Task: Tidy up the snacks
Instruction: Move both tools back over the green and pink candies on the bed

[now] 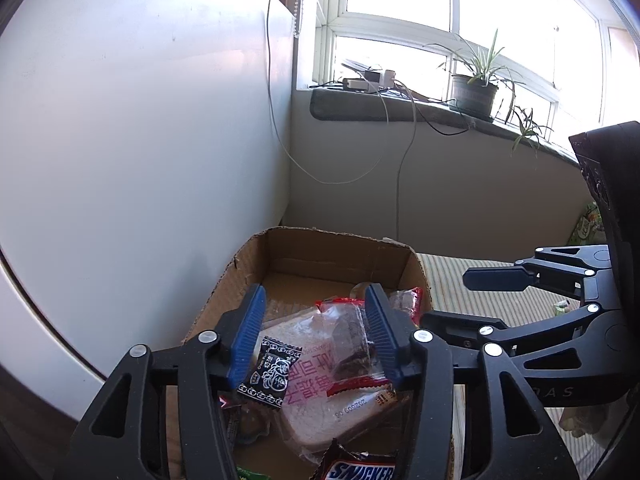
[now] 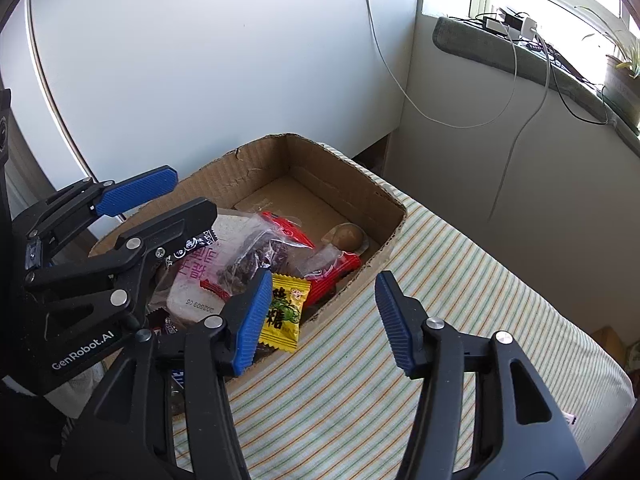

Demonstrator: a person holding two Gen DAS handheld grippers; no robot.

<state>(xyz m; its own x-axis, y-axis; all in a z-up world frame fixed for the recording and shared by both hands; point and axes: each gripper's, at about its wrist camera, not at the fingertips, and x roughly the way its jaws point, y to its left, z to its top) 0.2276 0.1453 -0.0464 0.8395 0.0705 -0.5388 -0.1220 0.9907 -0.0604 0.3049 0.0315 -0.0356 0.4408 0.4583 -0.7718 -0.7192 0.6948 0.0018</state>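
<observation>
A shallow cardboard box [image 1: 340, 254] [image 2: 352, 184] holds several snacks: a wrapped bread slice [image 1: 316, 404] [image 2: 192, 288], a clear bag of dark dried fruit [image 1: 352, 344] [image 2: 248, 256], a black candy [image 1: 270, 376], a Snickers bar [image 1: 360, 470], a yellow candy [image 2: 285, 314] and a brown egg pack [image 2: 349, 235]. My left gripper [image 1: 316, 332] is open and empty above the box. It shows in the right wrist view [image 2: 172, 196]. My right gripper [image 2: 325, 320] is open and empty over the box's near edge. It shows in the left wrist view [image 1: 460, 300].
The box sits on a striped cloth [image 2: 460, 288] [image 1: 452, 280]. A white rounded panel [image 1: 140, 120] stands behind the box. A windowsill [image 1: 400, 108] carries chargers, cables and a potted plant [image 1: 476, 92]. A green packet [image 1: 588, 224] lies at the far right.
</observation>
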